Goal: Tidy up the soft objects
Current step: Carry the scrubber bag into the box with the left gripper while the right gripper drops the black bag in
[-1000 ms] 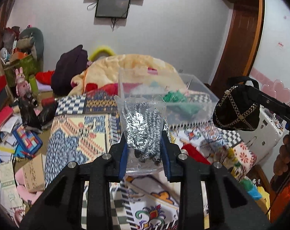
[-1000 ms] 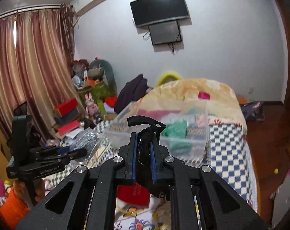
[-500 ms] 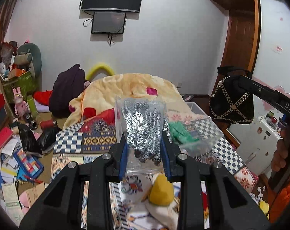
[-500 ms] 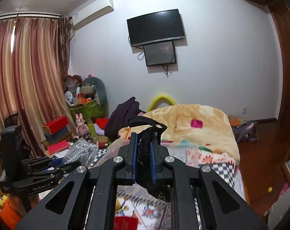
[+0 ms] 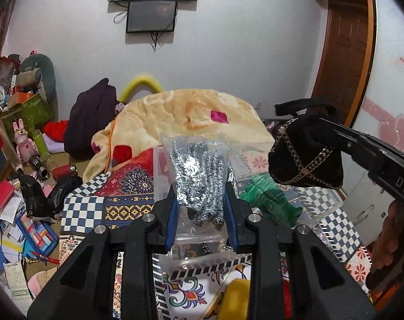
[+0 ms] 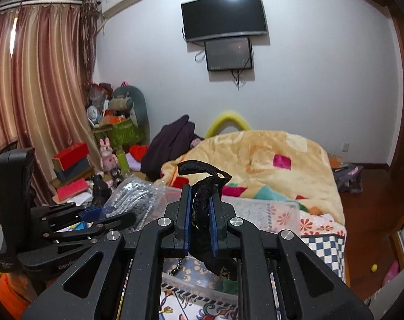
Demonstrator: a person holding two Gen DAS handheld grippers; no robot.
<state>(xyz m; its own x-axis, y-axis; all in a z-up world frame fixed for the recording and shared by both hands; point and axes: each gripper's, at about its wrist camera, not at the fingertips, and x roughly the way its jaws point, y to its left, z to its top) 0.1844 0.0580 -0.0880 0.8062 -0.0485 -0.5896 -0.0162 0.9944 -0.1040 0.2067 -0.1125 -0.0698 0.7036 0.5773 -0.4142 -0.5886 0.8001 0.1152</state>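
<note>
1. A clear bag (image 5: 199,186) of black-and-white gloves is clamped in the left gripper (image 5: 202,213), above the bin (image 5: 327,202).
2. A black pouch (image 5: 306,154) is pinched by the right gripper (image 6: 199,226).
3. "DAS" is legible on the right gripper; "Gen", perhaps more, on the left.

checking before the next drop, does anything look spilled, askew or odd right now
Nothing spilled or damaged. Left tongs grip the clear bag of silver gloves; right tongs pinch the black pouch, which dangles lopsided. The green item sits in the clear bin.
</note>
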